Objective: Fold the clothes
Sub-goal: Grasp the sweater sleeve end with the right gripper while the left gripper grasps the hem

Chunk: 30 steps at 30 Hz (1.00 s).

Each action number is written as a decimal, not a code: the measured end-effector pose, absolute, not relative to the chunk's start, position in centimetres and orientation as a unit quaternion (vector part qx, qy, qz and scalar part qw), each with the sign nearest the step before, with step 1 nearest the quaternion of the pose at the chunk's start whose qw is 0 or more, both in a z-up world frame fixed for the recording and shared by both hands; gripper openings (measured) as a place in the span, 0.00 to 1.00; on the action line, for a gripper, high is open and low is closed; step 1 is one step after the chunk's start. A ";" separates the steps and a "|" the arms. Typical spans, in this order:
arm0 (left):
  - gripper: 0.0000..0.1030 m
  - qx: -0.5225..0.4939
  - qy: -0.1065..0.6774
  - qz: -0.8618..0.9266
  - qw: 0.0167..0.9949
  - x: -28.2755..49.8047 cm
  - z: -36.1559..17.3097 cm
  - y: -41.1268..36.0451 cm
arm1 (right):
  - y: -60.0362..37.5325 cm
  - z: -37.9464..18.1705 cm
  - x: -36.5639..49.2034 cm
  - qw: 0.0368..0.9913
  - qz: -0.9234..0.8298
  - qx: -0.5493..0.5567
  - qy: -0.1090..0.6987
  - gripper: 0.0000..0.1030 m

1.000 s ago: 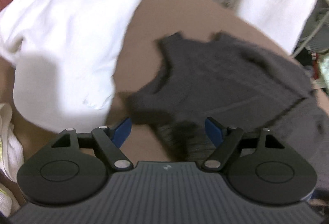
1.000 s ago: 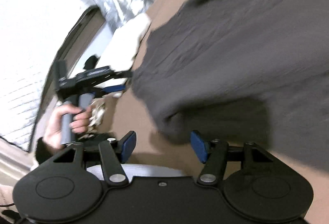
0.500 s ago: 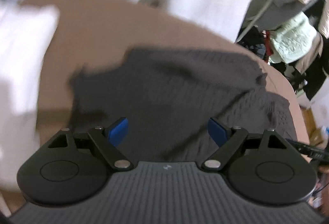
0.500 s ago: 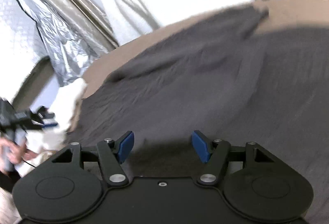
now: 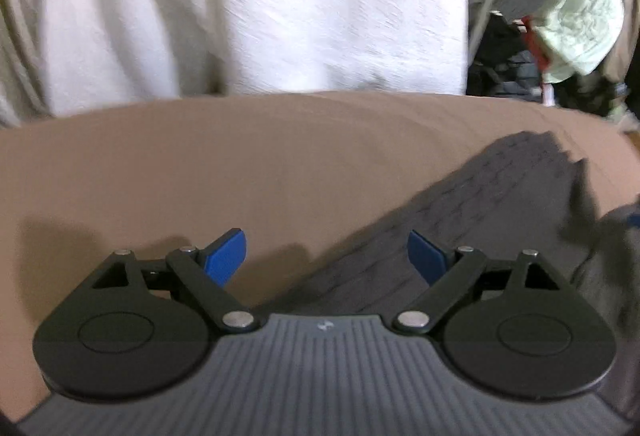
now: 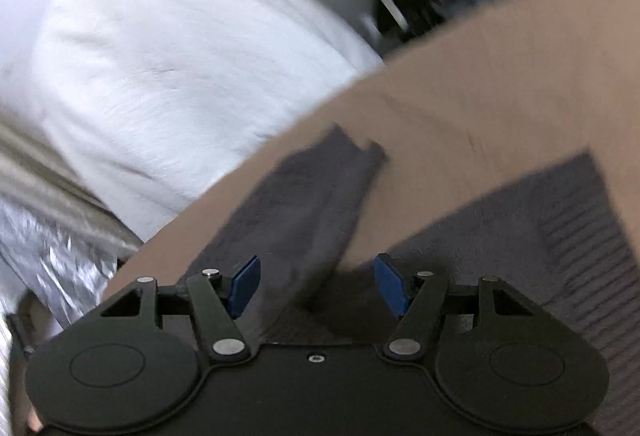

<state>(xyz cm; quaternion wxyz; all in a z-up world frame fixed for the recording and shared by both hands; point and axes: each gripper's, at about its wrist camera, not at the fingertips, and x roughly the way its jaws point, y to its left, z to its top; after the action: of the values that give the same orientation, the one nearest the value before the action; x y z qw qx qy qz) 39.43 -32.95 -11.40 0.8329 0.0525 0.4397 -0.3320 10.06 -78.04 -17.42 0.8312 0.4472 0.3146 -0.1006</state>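
From the left wrist view, the left hand-held gripper (image 5: pixel 326 256) hangs over the tan cloth-covered worktop (image 5: pixel 240 164) with its jaws opening and nothing pinched between the blue pads (image 5: pixel 226 256); the dark grey ribbed knit garment (image 5: pixel 480 204) lies flat under its right side, stretching off to the right. The risk, I'd say, is that it closes on bare worktop or catches only one layer, leaving a crooked fold. From the right wrist view, the right hand-held gripper (image 6: pixel 316 286) is spread, empty, above the same dark grey garment (image 6: pixel 312 204), whose sleeve-like strip runs away towards the white hanging sheet (image 6: pixel 180 56). The blur suggests a hasty approach, which could drag and bunch the knit.
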 end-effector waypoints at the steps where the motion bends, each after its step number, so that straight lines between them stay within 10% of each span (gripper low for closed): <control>1: 0.86 0.027 0.457 -0.350 0.817 40.3 -12.0 -33.7 | -78.4 -18.1 10.3 0.827 -0.101 0.461 0.306 0.67; 9: 0.79 0.020 0.502 -0.354 0.789 41.7 -16.7 -36.0 | -76.0 -21.7 17.2 0.824 -0.074 0.467 0.313 0.67; 11: 0.41 0.053 0.481 -0.375 0.791 40.2 -16.6 -35.9 | -74.4 -21.6 18.4 0.845 -0.094 0.417 0.320 0.53; 12: 0.07 0.064 0.467 -0.385 0.793 39.4 -16.1 -35.7 | -73.7 -21.5 19.0 0.856 -0.105 0.391 0.323 0.19; 22: 0.07 -0.070 0.316 -0.423 0.846 27.9 -6.9 -23.0 | -66.2 -10.0 8.3 0.939 -0.045 0.325 0.106 0.13; 30: 0.10 -0.103 0.458 -0.326 0.821 16.2 -14.8 -15.3 | -56.9 -15.3 0.2 0.952 -0.053 0.117 0.276 0.15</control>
<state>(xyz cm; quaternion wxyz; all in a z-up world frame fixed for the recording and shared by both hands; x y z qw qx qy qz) 16.16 -15.28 -14.76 0.8205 -0.1026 0.4585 -0.3256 0.25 -56.87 -15.25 0.9524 0.1174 0.2763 -0.0534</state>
